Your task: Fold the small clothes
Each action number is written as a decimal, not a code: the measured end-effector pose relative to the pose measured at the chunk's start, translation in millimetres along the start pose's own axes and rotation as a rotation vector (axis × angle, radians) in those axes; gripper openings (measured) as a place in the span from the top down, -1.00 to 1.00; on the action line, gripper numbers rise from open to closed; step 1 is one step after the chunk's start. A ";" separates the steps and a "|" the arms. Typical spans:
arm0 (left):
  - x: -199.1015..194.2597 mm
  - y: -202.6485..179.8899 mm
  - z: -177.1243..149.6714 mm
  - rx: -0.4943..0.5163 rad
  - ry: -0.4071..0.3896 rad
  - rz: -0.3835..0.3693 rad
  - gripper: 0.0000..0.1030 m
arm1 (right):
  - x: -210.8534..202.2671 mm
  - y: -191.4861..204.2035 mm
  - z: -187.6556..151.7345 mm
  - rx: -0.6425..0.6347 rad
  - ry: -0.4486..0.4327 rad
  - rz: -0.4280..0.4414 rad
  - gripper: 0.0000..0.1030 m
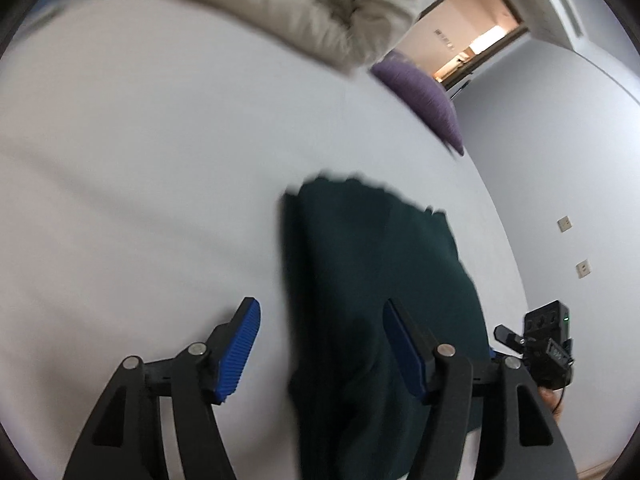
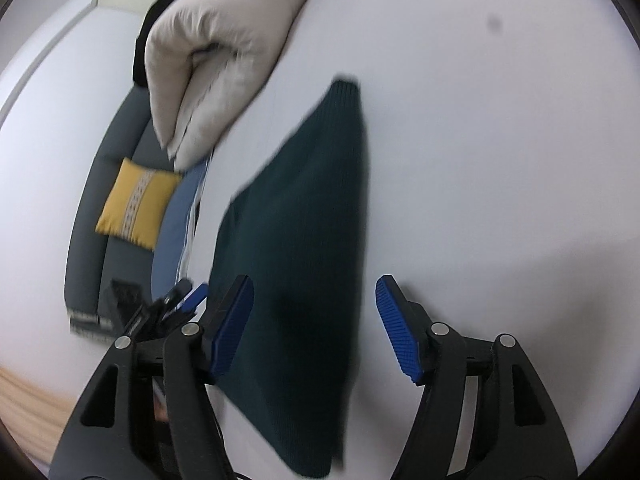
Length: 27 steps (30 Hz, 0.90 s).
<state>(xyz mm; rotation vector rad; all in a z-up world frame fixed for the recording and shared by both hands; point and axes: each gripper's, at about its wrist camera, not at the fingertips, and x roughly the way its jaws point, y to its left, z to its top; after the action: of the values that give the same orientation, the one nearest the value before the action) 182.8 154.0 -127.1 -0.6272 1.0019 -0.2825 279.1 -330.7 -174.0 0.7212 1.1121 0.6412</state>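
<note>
The dark green knit garment (image 2: pixel 296 240) is laid flat on the white bed (image 2: pixel 500 140), folded into a long narrow shape, w/ a ribbed hem seen at its far end. In the right wrist view it is stretched from near the tongs up toward the middle of the frame; in the left wrist view the same garment (image 1: pixel 372 280) is seen on the right half, close to the bed's edge.

The right tongs (image 2: pixel 314 320) are held spread over the near part of the garment. The left blue pad is seen over the fabric, the right pad beside its edge over the bare sheet; nothing is pinched. The left tongs (image 1: pixel 320 344) are spread too: one pad is seen over the white sheet, the other over the green fabric, and nothing is gripped between them. Whether the pads touch the cloth cannot be told, as both views are blurred.

Further out, a folded beige duvet (image 2: pixel 216 64) is seen on the bed, and a purple cushion (image 1: pixel 424 96) near the far edge. Beside the bed a grey sofa (image 2: pixel 92 208) w/ a yellow cushion (image 2: pixel 136 204) is visible.
</note>
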 end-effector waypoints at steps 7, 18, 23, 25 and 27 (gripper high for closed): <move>19.2 13.5 -2.1 -0.092 0.079 -0.088 -0.33 | 19.5 4.7 -16.9 -0.002 0.058 0.017 -0.23; 50.4 17.0 12.3 -0.191 0.174 -0.176 0.40 | 44.8 17.6 -17.0 -0.032 0.084 -0.043 -0.12; 39.6 -2.0 7.6 -0.140 0.152 -0.110 0.51 | 39.0 30.5 -26.2 -0.087 0.065 -0.128 0.10; 29.9 -12.0 6.1 -0.118 0.135 -0.090 0.54 | 30.0 44.4 -32.7 -0.133 0.045 -0.164 0.17; 13.8 -31.3 2.1 -0.070 0.114 -0.081 0.54 | 20.1 58.7 -38.1 -0.172 0.028 -0.186 0.20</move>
<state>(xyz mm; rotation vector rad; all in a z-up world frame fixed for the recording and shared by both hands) 193.6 123.2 -116.8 -0.7229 1.1009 -0.3589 243.7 -272.1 -149.5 0.4571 1.1200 0.5816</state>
